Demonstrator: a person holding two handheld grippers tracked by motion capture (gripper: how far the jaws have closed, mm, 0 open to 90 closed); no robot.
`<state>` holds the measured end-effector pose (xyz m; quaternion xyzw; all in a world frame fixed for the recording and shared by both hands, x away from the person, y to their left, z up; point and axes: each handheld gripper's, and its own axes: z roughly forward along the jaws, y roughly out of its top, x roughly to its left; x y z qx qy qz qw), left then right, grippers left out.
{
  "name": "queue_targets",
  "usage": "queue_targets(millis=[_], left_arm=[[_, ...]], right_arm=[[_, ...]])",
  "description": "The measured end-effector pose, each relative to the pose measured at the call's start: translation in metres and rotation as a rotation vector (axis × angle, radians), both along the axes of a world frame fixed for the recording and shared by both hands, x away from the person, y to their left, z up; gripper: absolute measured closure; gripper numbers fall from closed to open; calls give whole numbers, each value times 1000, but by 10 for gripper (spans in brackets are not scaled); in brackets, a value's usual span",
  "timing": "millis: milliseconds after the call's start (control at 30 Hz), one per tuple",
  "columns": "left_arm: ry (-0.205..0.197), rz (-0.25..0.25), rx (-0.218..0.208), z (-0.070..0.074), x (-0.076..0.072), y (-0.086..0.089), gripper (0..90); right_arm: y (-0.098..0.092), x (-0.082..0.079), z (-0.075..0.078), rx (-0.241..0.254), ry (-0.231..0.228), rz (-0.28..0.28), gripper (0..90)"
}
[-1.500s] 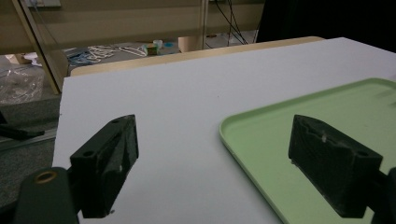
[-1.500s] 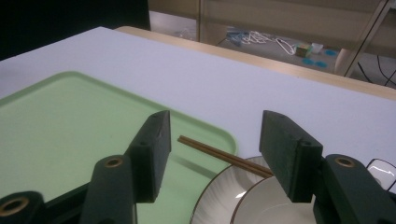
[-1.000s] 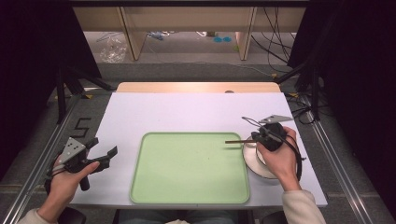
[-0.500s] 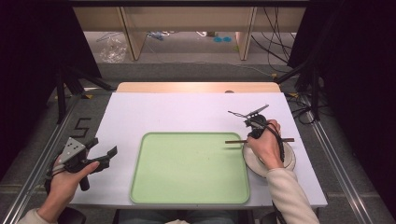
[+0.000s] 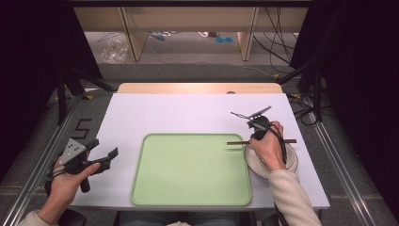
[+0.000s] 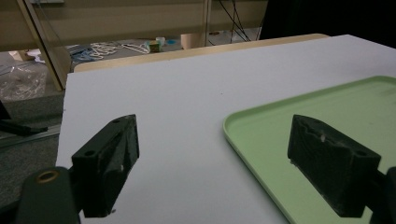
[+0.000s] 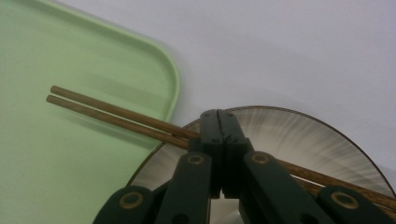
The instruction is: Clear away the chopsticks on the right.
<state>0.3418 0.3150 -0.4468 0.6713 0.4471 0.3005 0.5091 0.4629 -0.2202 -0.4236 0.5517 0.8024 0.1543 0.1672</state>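
Since a second ago your right tool point(image 5: 258, 133) has swung from lying across the plate point(image 5: 288, 162) to pointing away from you, nose down over the chopsticks point(image 5: 237, 142), and it has settled lower; in the last half second it has not shifted. Your left tool point(image 5: 101, 157) has stayed where it was at the bench's point(image 5: 188, 113) near left corner.

In the right gripper view the right tool's jaws are clenched together, pad against pad, just above the pair of chopsticks point(image 7: 116, 114); you cannot tell from here whether they pinch the sticks or only meet over them. The chopsticks lie side by side across the plate point(image 7: 299, 135), their tips reaching out over the right rim of the green tray point(image 7: 170, 79), their other ends past the plate's far right edge.

Your left tool point(image 6: 212, 168) is released, jaws standing wide apart with nothing between them, over bare bench point(image 6: 177, 88) just beside the tray's left rim point(image 6: 243, 135).

The tray point(image 5: 188, 169) sits in the middle of the bench, the plate just beside its right edge. Your own right hand point(image 5: 268, 148) covers much of the plate and the middle of the chopsticks in the high view.
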Motion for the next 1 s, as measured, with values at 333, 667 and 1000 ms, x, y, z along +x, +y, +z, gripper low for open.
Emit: queue_targets(millis=[333,667,1000], left_arm=[[-3,3,-5,0,0,0,168],[-2,4,-7,0,0,0,168],[-1,6,-8,0,0,0,169]], right_arm=[[0,3,-4,3,-10,-48,900],[0,7,2,-9,-37,7,900],[34,12,20,-329,-63,649,654]])
